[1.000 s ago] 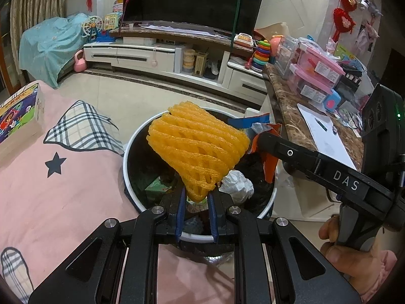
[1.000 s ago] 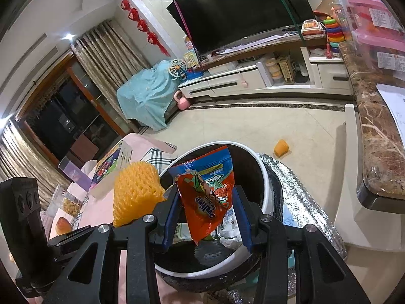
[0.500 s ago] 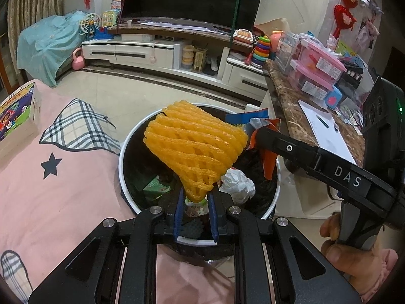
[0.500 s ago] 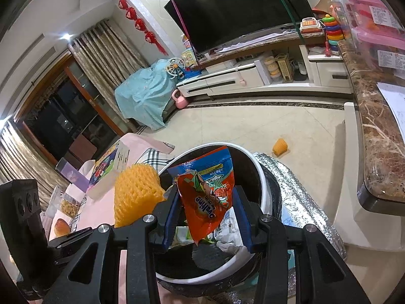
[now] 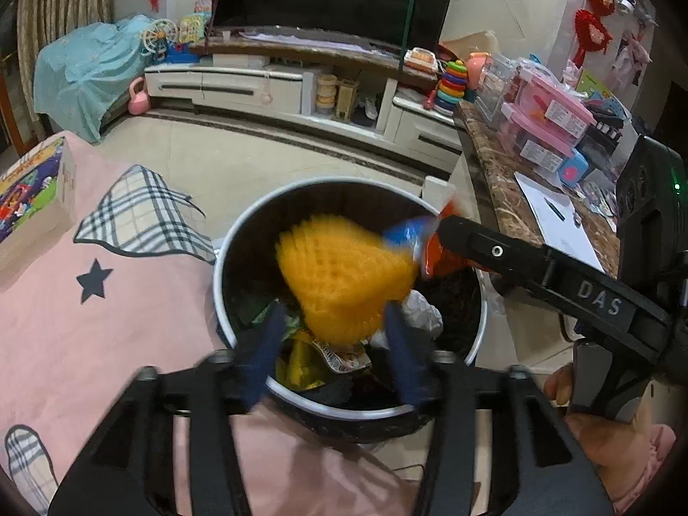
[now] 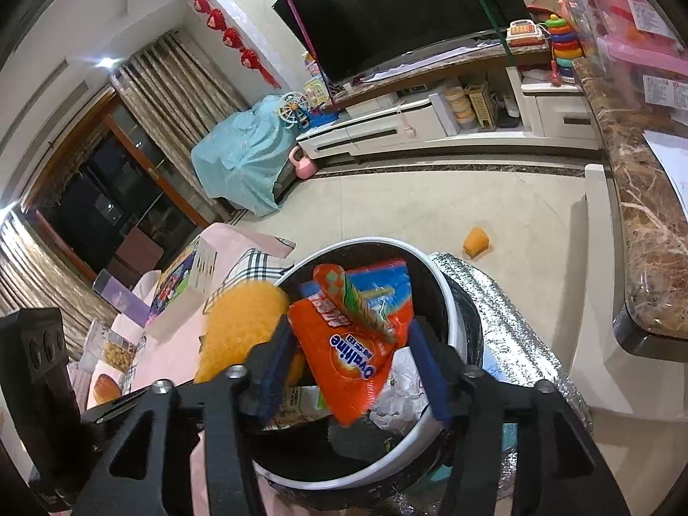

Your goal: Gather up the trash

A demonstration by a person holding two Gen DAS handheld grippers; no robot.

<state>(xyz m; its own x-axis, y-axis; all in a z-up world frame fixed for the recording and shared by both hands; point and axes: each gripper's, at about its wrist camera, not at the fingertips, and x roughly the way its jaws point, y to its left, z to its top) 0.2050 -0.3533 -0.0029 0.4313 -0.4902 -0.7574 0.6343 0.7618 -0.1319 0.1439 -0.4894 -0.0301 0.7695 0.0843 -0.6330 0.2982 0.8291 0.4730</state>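
The left tool [image 5: 335,344] is opening, its jaws spreading clear of the blurred orange foam net [image 5: 344,284] dropping between them over the trash bin [image 5: 480,331]. The right tool [image 6: 350,372] is opening too, freeing the Ovaltine packet [image 6: 348,344], which is sitting at 12 o'clock above the bin's rubbish.

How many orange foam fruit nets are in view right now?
2. One foam net is over the trash bin, between the opening left gripper jaws; another lies on the floor by the marble counter. More may be buried in the bin.
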